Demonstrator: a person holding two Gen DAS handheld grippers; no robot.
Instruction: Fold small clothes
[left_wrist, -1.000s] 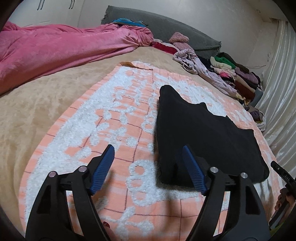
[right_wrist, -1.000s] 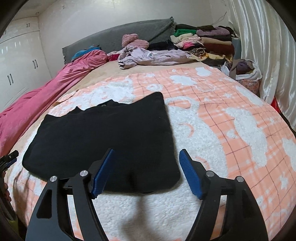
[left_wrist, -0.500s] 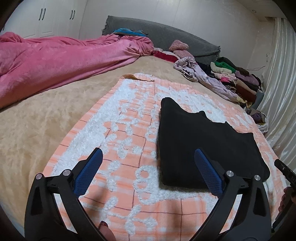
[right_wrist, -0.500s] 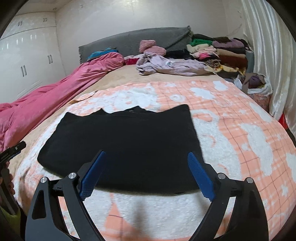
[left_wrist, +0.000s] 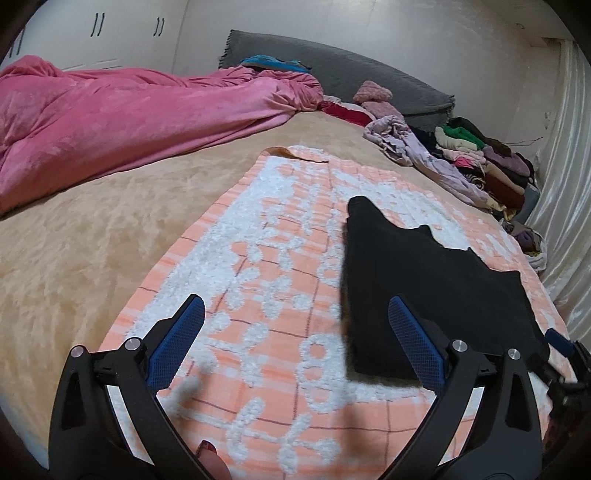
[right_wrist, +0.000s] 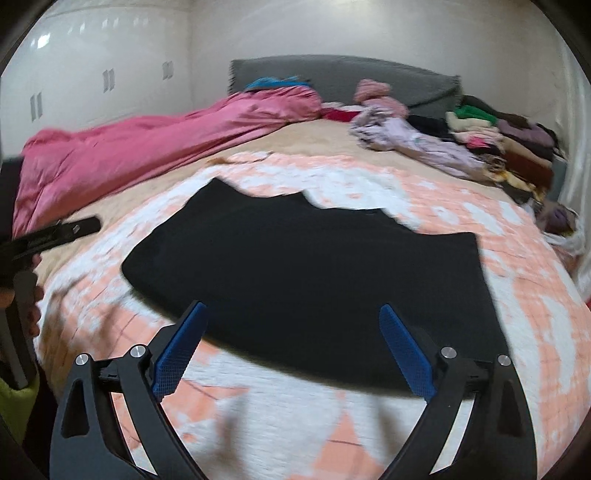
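A black garment (left_wrist: 428, 280) lies flat on the orange and white blanket (left_wrist: 273, 266) on the bed; in the right wrist view the garment (right_wrist: 314, 266) fills the middle, somewhat blurred. My left gripper (left_wrist: 295, 332) is open and empty, raised above the blanket just left of the garment's near corner. My right gripper (right_wrist: 291, 332) is open and empty, raised over the garment's near edge. The right gripper's tip also shows at the right edge of the left wrist view (left_wrist: 561, 343), and the left gripper at the left edge of the right wrist view (right_wrist: 55, 232).
A pink duvet (left_wrist: 122, 122) lies along the far left of the bed. A heap of clothes (left_wrist: 476, 162) sits at the far right by the grey headboard (left_wrist: 343, 74). A curtain (left_wrist: 565, 206) hangs on the right. A lilac garment (right_wrist: 424, 144) lies loose.
Both grippers have opened wider and pulled back and up from the garment. The right wrist view has swung left and is blurred with motion. The garment lies as before.
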